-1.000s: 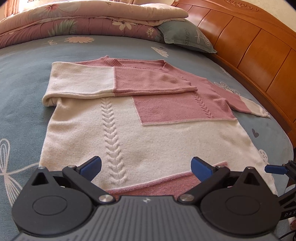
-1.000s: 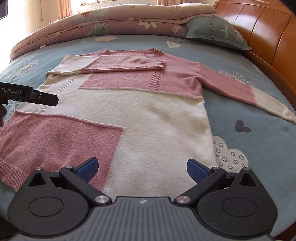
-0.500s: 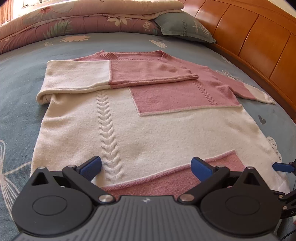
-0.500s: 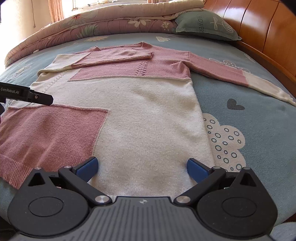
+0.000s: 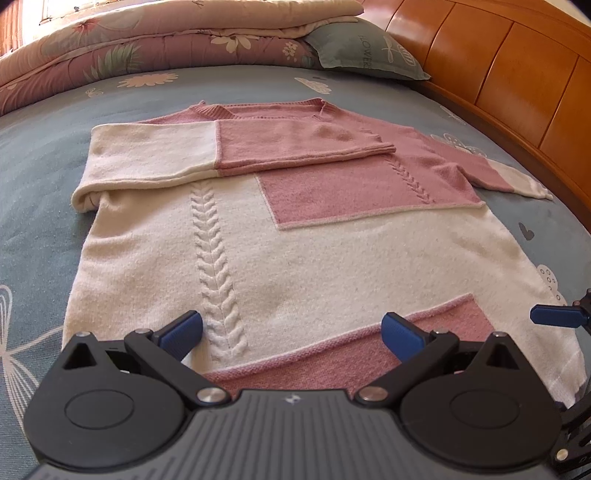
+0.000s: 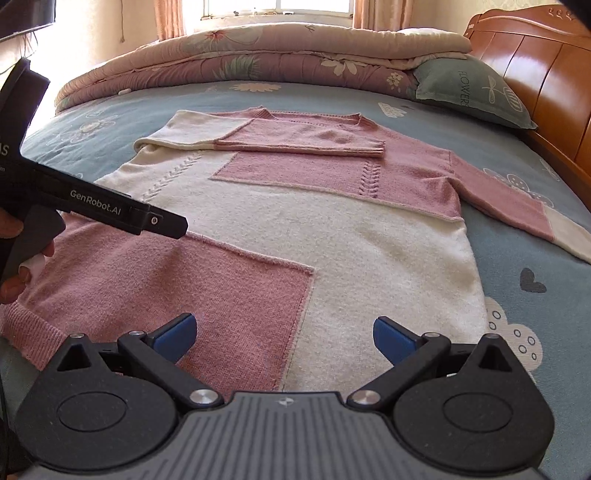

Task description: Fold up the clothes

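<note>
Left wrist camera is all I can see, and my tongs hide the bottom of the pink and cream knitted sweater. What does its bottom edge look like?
Observer: In the right wrist view, the pink and cream knitted sweater ends in a ribbed pink hem lying flat on the blue patterned bedsheet.
Operator: I only see one blue tip of the right tongs. Are they open?
Observer: Yes, wide open, with nothing between them.
Operator: What's behind the folded floral quilt?
Observer: A bright window with a peach curtain beside it.
</note>
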Demonstrator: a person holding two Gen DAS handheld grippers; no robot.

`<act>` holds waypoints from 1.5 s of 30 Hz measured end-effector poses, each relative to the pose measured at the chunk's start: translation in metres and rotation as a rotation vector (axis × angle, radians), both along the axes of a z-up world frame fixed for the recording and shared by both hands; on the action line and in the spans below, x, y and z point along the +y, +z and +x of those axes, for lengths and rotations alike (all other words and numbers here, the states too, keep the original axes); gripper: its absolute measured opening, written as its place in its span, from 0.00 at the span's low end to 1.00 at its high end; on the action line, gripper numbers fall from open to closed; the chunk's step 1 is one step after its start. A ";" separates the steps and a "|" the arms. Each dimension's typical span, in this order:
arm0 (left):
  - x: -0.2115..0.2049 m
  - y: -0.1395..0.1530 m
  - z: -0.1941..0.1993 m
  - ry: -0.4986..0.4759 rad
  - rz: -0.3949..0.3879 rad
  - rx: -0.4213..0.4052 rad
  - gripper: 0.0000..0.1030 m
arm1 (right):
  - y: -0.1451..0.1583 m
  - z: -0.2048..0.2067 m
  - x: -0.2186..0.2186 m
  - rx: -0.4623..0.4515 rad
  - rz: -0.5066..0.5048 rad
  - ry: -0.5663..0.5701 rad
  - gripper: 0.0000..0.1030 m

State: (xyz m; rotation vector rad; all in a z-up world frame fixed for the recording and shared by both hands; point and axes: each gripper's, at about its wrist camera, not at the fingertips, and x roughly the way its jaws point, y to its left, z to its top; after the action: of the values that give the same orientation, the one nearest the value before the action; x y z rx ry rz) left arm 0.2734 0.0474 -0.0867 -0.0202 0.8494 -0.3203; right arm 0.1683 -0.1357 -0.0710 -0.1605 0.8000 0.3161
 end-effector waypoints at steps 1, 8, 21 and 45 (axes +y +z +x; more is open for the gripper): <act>0.001 0.000 0.000 0.002 -0.006 0.001 0.99 | -0.007 0.000 0.002 0.028 -0.034 0.002 1.00; 0.007 0.006 0.000 0.022 -0.053 -0.005 0.99 | 0.003 -0.010 -0.004 -0.003 0.008 -0.001 1.00; 0.006 0.004 0.000 0.020 -0.039 -0.001 0.99 | 0.004 -0.001 0.015 0.005 0.096 0.091 1.00; 0.002 0.000 0.003 0.008 -0.007 -0.001 0.99 | -0.002 0.087 -0.102 0.010 0.326 -0.243 1.00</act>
State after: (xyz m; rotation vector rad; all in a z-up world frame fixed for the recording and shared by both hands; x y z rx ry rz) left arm 0.2759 0.0495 -0.0868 -0.0301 0.8468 -0.3160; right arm 0.2551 -0.2372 -0.0725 0.2426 0.7585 0.2138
